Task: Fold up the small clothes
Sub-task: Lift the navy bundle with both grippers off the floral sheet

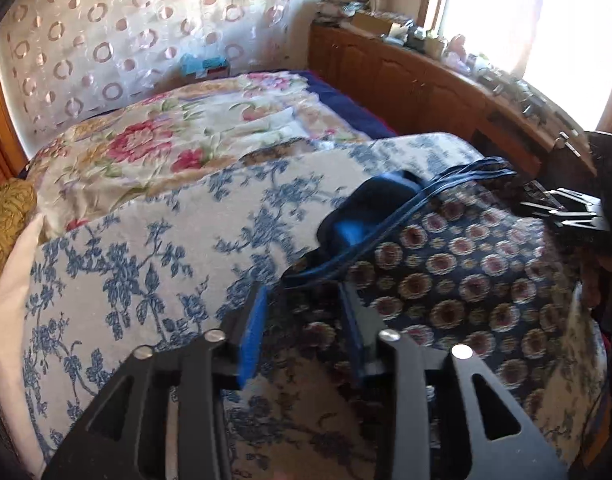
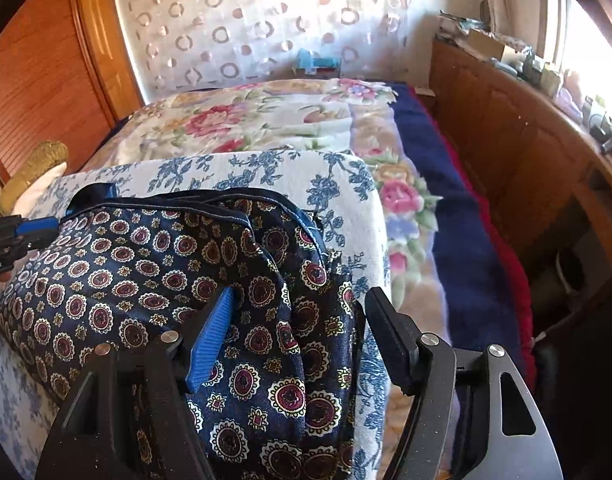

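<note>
Right wrist view: the right gripper [image 2: 297, 304] stands spread, its fingers straddling the navy medallion-print garment [image 2: 153, 264] lying on the blue-floral cloth [image 2: 265, 168] over the bed [image 2: 458, 216]. Left gripper [image 1: 306, 300] spread over the garment's edge, pinching nothing.

The right hand-held gripper [image 2: 299, 320] stands open over the patterned navy garment [image 2: 153, 264].

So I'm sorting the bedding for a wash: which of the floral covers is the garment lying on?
The white cover with blue flowers. The navy medallion-print garment rests on it; the cream blanket with pink roses lies farther back, bare.
</note>
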`<state>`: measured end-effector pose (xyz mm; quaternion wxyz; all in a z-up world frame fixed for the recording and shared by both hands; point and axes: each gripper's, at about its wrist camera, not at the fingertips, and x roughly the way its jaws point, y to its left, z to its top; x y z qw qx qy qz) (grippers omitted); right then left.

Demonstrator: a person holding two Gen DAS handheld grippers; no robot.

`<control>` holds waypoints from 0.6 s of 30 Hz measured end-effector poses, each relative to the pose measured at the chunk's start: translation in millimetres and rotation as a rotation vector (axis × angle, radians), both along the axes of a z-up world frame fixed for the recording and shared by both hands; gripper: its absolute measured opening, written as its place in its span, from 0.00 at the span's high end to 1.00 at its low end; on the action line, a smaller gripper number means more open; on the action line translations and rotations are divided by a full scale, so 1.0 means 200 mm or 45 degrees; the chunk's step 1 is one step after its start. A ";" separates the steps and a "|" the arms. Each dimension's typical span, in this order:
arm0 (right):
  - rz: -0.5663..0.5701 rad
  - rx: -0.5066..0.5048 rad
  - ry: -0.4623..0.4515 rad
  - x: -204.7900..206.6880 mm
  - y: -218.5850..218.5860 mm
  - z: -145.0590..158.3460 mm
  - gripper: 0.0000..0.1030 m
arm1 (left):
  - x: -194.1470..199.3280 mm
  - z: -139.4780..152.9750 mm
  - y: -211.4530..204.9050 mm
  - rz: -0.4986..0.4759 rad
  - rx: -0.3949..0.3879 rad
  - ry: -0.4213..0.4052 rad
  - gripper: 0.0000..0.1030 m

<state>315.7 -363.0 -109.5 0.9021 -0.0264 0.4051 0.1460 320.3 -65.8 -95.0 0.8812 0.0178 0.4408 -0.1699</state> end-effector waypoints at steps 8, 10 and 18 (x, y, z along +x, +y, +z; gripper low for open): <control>0.035 0.036 -0.003 0.01 -0.01 -0.02 0.31 | 0.01 -0.01 -0.04 -0.003 0.002 -0.002 0.57; 0.047 0.038 -0.001 0.01 -0.01 -0.02 0.32 | 0.03 -0.01 -0.04 -0.016 -0.025 0.005 0.57; 0.130 0.092 0.020 -0.01 0.01 -0.02 0.66 | 0.06 -0.01 -0.03 -0.072 -0.193 0.054 0.81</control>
